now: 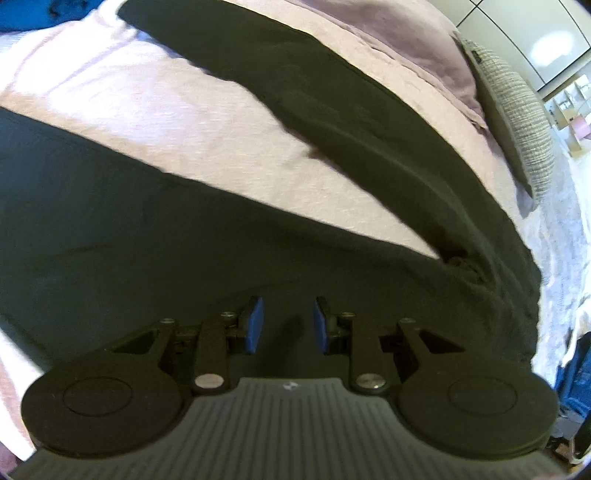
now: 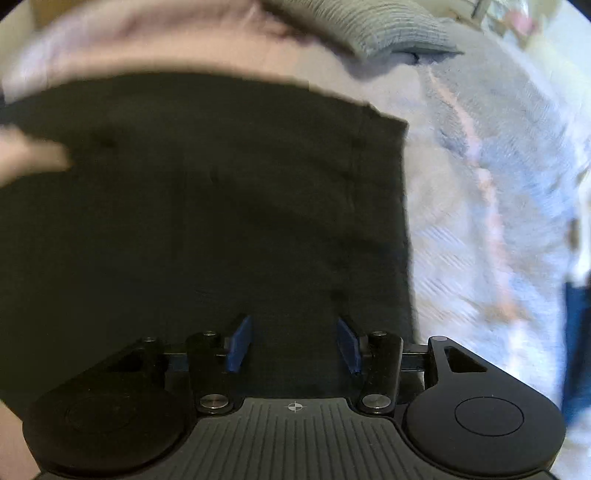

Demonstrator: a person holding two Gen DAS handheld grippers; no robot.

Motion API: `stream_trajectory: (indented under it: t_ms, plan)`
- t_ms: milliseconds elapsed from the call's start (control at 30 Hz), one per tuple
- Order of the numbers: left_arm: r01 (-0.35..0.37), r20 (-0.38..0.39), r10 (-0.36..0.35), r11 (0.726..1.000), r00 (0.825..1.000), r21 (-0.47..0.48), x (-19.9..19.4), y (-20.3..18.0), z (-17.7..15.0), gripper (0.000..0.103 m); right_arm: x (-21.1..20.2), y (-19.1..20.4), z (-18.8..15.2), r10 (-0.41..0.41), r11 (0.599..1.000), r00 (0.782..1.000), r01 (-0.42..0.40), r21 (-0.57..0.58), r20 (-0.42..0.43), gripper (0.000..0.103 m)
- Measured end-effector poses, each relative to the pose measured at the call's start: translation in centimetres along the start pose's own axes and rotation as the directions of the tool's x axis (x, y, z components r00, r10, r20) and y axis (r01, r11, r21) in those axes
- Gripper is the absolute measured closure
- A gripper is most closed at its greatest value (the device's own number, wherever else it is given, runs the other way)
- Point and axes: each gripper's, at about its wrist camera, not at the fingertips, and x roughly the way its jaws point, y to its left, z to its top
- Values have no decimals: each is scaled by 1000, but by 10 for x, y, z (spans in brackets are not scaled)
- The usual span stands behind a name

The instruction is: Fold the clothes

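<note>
dark trousers (image 1: 332, 122) on pink sheet (image 1: 166, 122), grey pillow (image 1: 517, 110) beside; both hand-held grippers gape empty.

A pale pink sheet (image 1: 192, 122) covers the bed, bunched into mauve folds toward one o'clock. A grey ribbed pillow (image 1: 517, 110) lies at two o'clock — beside it a whitish fleecy blanket (image 2: 480, 206). Blue fabric (image 1: 33, 14) shows at eleven o'clock — white cabinet panels (image 1: 535, 40) beyond.
</note>
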Motion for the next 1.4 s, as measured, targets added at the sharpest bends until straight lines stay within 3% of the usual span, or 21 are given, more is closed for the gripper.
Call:
stream_trajectory:
  t_ms: [100,200,267,333,467,533,600,700,800,1000,1167,1300,1400]
  plan:
    - [-52,30,53,999,998,-12,-12,31,-2,79,-12,-12,-2,-44,993,998,49,107,-47,53]
    - [-127,72,129,991,989,-30,-21,69,4,79,-25,-11,4,15,981,1000,-16,193,5,53]
    - [-167,116,168,986,979,-23,-24,92,11,79,-27,3,10,61,979,997,-69,192,46,53]
    - [-210,150,207,978,967,7,-24,117,18,79,-26,27,12,101,980,994,-109,170,51,53]
    - [-282,196,259,954,946,100,-22,165,27,80,-27,71,2,77,986,997,-78,150,12,53]
    - [-345,210,314,930,926,129,-27,189,33,80,-31,82,-12,64,983,997,-57,173,-36,53]
    - [-394,211,369,915,905,90,-37,211,46,82,-42,85,-19,35,976,997,-19,216,-68,53]
    - [-309,230,297,951,927,16,-57,227,63,84,-59,86,-20,36,955,997,-15,296,-64,53]
    - [-247,240,224,967,944,69,-56,218,74,84,-60,102,3,56,946,996,-32,323,-63,53]
    - [-103,191,92,993,977,48,-32,198,99,82,-43,119,31,32,954,998,-15,300,-52,53]
    - [-79,196,62,993,979,82,-18,170,146,78,-34,88,55,-8,941,1000,17,339,-27,52]
    - [-93,233,66,990,970,106,-7,150,202,69,-13,60,91,-35,930,999,32,366,2,52]
    - [-120,249,100,991,963,67,10,143,252,67,8,45,127,-49,930,999,40,365,16,52]
